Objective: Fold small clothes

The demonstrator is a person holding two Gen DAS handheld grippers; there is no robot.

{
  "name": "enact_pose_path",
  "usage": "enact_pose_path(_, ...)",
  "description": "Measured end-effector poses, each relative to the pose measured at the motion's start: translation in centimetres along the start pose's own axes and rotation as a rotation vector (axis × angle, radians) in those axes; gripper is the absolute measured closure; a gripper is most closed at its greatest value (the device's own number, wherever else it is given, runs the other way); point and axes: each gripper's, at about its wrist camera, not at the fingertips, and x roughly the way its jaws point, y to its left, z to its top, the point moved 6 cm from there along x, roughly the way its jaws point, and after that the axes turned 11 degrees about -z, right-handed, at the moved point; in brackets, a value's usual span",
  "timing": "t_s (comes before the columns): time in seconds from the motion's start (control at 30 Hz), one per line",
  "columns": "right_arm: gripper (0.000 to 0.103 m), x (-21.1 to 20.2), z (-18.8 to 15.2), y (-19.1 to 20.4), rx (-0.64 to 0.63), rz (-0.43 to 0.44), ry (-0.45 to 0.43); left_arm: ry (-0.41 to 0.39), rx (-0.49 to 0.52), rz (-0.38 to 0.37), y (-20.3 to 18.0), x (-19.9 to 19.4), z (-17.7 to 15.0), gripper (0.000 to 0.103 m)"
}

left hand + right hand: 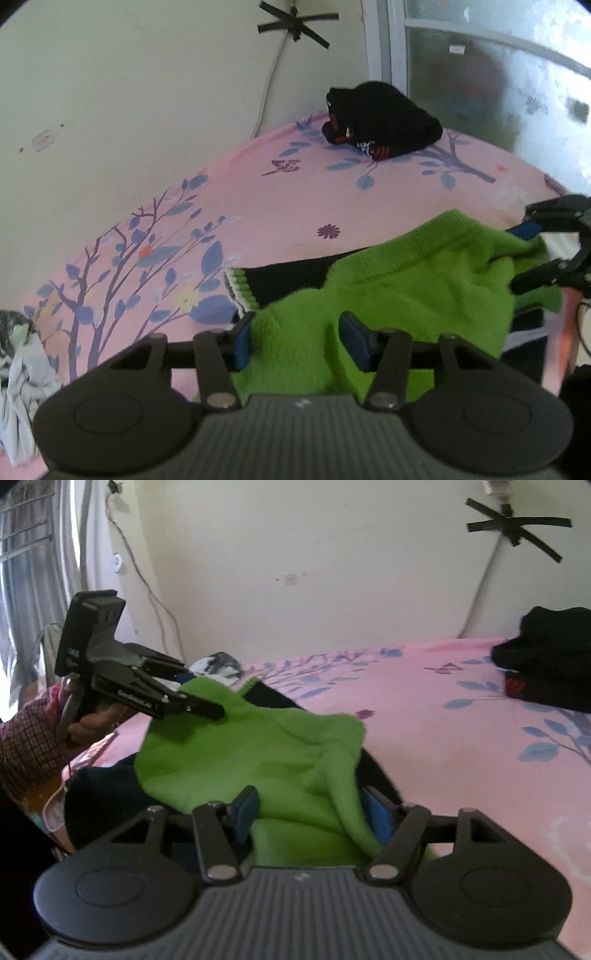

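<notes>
Both grippers — left gripper (301,338) and right gripper (314,814) — stand apart astride the green knit garment (388,295), half-folded on the pink floral sheet (258,206); black folded pile (380,118) done, grey-white heap (22,369) untouched.

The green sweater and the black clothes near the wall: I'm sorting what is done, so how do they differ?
The green sweater is bright, with black parts and a striped cuff; the black clothes are dark with red and white marks. The sweater lies spread and rumpled between the left gripper and right gripper; the black clothes sit apart in a compact heap. Both rest on the pink sheet.
</notes>
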Motion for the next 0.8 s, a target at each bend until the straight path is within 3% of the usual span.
enact_pose_path(0.03,0.040,-0.1,-0.1,-0.2,0.004,-0.003,0.002,0.012,-0.003,-0.001,0.2,0.4,0.0,0.058)
enact_pose_path(0.1,0.045,-0.3,-0.3,-0.3,-0.010,-0.009,0.008,0.022,-0.003,-0.005,0.0,0.8,-0.2,0.078)
enact_pose_path(0.2,0.073,-0.2,-0.6,-0.3,-0.034,-0.064,0.001,-0.018,0.008,0.013,-0.6,-0.2,-0.6,0.088)
enact_pose_path(0.27,0.096,-0.3,-0.4,0.0,-0.041,-0.105,-0.018,-0.060,-0.003,0.034,-0.9,-1.6,-0.7,0.091)
enact_pose_path(0.37,0.103,-1.2,1.5,1.0,-0.106,-0.194,-0.097,-0.149,-0.021,0.091,-1.0,-4.8,-0.3,0.091)
enact_pose_path(0.43,0.103,-2.6,3.7,2.0,-0.165,-0.259,-0.200,-0.222,-0.032,0.138,-1.2,-7.7,0.7,0.091)
enact_pose_path(0.5,0.103,-4.9,7.1,3.0,-0.227,-0.342,-0.358,-0.311,-0.027,0.195,-1.7,-11.1,2.0,0.091)
enact_pose_path(0.6,0.103,-8.9,12.7,4.6,-0.228,-0.327,-0.563,-0.484,-0.006,0.289,-3.1,-17.3,4.5,0.091)
enact_pose_path(0.8,0.103,-17.4,21.9,11.3,-0.379,-0.338,-0.948,-0.883,0.019,0.524,-8.0,-31.2,8.1,0.091)
